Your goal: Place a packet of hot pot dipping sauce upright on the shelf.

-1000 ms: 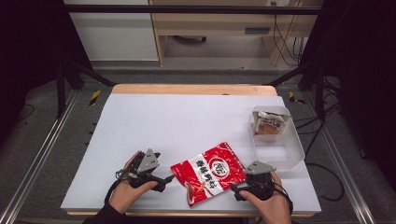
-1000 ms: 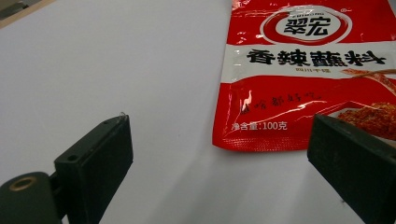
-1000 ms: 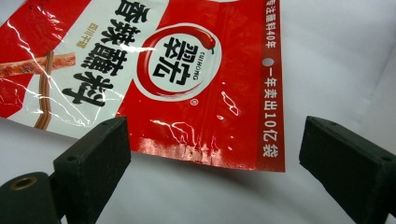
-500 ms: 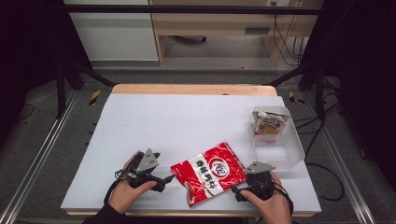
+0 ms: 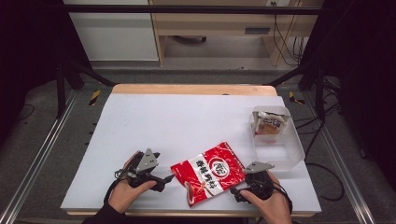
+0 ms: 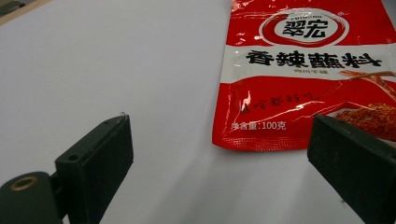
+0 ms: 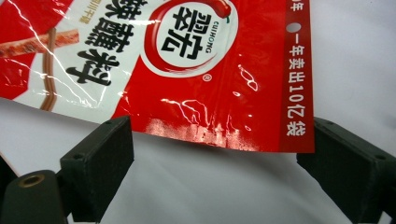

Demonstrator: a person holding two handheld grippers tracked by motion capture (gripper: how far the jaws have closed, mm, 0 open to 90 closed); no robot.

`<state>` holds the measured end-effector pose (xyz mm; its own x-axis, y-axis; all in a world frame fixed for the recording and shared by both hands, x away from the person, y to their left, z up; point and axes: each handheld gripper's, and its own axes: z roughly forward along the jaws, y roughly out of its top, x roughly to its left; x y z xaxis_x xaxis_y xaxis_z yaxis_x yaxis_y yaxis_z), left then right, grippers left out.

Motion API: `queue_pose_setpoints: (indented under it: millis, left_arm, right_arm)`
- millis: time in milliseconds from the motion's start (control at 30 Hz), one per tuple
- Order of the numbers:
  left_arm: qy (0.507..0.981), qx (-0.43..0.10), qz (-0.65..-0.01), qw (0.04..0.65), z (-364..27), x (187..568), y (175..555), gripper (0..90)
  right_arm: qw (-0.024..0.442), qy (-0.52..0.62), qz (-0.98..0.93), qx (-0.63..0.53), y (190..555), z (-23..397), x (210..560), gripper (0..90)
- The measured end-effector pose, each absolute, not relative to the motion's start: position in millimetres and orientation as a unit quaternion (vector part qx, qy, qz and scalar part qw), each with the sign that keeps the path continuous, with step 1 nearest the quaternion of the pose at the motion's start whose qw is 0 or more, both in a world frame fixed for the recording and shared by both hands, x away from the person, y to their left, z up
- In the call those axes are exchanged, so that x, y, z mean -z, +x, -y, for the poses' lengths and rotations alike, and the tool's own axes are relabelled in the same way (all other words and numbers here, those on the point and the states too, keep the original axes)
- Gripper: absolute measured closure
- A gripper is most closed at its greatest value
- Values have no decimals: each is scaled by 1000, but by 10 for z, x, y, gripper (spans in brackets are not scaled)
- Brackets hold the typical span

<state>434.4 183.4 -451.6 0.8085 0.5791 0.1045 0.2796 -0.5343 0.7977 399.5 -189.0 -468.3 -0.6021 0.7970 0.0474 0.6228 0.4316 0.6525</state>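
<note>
A red and white seasoning pouch (image 5: 208,172) lies flat on the white table near its front edge. My left gripper (image 5: 169,178) rests just left of the pouch, jaws wide open and empty. In the left gripper view the pouch (image 6: 303,70) lies ahead and to the right of the left gripper (image 6: 219,172), its corner near the right jaw. My right gripper (image 5: 236,192) sits at the pouch's lower right edge, open. The right gripper view has the pouch (image 7: 187,60) just beyond the right gripper (image 7: 215,172), its edge between the two jaws but not clamped.
A clear plastic bin (image 5: 279,139) stands at the table's right side with a small packet (image 5: 269,124) in its far end. The table (image 5: 177,121) is bare white beyond the pouch. Metal rails run along both sides of it.
</note>
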Motion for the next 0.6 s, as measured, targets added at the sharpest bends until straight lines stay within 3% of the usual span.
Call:
queue_pose_setpoints:
  millis: [267,600]
  left_arm:
    - [857,-183,-249,412,-1835,4514,4344,71]
    - [856,-189,-252,410,-1867,4501,4356,73]
  right_arm:
    - [139,415,-833,-340,3981,1850,4644,180]
    - [162,402,-830,-351,3969,1778,4565,364]
